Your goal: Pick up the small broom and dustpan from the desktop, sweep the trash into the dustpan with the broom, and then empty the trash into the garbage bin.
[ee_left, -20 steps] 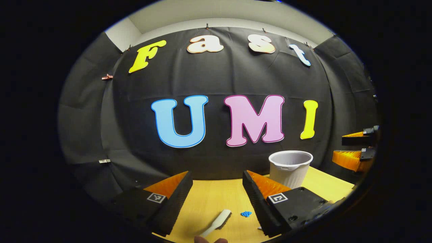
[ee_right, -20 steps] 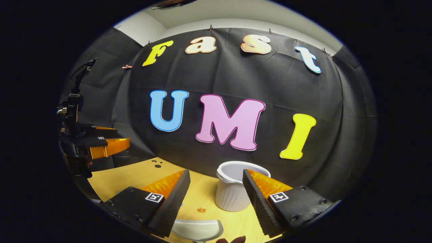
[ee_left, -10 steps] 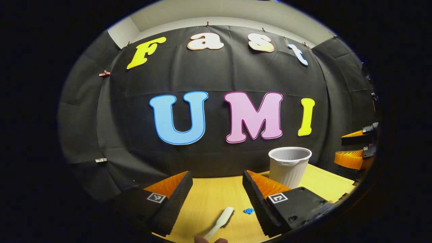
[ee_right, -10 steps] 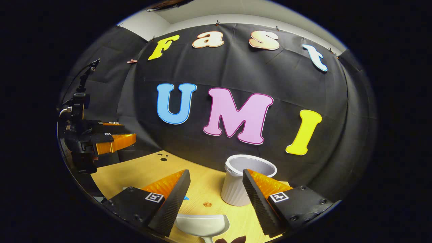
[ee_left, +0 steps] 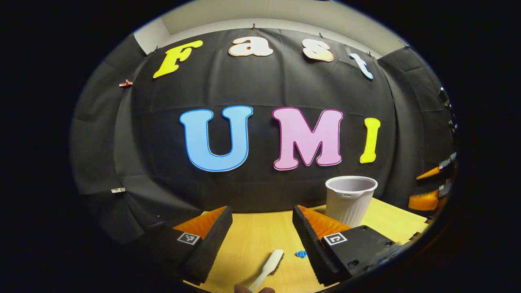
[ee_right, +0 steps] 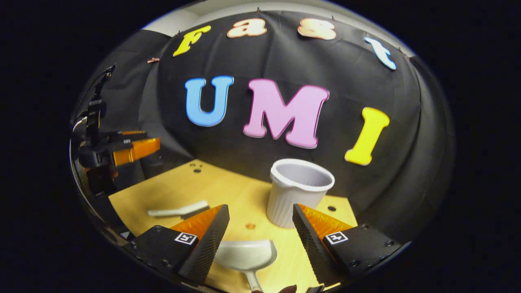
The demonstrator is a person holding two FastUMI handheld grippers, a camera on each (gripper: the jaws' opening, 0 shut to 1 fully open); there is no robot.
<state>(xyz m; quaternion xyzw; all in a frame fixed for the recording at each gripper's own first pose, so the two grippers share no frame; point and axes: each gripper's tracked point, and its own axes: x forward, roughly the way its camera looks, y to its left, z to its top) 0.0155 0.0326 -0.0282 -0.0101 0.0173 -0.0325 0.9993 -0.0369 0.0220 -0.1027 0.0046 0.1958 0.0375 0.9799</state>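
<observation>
both my tongs gape, empty. white broom (ee_left: 268, 263) and dustpan (ee_right: 246, 255) on the bench (ee_right: 195, 185): light, stiff plastic, likely slippery; grip handles.

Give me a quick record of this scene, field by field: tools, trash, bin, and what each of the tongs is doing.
broom: white small broom lying flat on the wooden desktop, not gripped
dustpan: white dustpan on the desktop, handle toward the camera, not gripped
trash: blue scrap beside the broom head; small brown scrap ahead of the dustpan
bin: white ribbed garbage bin, upright, at the back of the desk
left tongs: open, above the broom
right tongs: open, over the dustpan
</observation>
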